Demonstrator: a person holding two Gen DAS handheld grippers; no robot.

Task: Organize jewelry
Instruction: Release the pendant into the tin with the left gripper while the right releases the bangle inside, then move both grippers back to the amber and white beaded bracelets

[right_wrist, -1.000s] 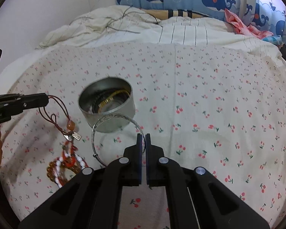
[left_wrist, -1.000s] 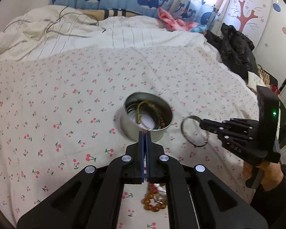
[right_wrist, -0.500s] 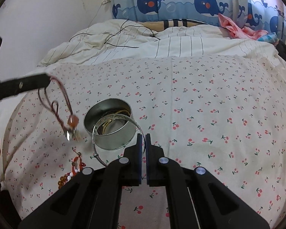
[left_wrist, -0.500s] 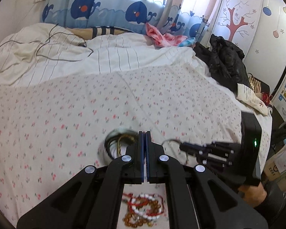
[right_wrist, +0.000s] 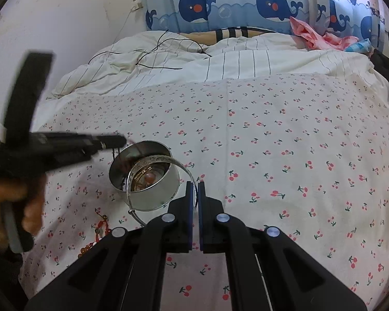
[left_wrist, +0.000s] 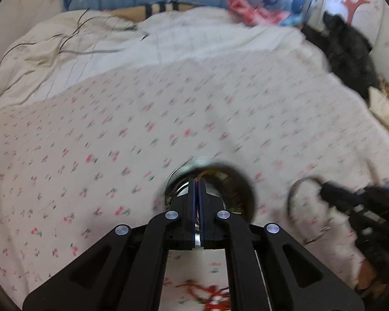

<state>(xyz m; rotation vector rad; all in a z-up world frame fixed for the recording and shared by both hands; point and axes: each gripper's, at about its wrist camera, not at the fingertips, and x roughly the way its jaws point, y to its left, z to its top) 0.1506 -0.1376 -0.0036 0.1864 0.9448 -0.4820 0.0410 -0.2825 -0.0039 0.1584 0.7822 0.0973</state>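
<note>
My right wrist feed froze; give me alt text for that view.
The right gripper, shut on a silver bangle, holds it beside a round metal tin on a cherry-print bedsheet. The left gripper dangles a cord into the tin.

- A round tin (right_wrist: 145, 178) stands on the bedsheet (right_wrist: 285, 160), left of the right gripper (right_wrist: 195, 191)
- The left gripper (right_wrist: 116, 140) hangs over the tin's left rim, a cord (right_wrist: 116, 155) dropping from it into the tin
- A bangle (right_wrist: 158, 181), pinched by the right gripper, stands before the tin
- Beads (right_wrist: 96, 235) lie on the sheet, nearer than the tin
- A rumpled duvet (right_wrist: 220, 59) lies behind the sheet
</note>
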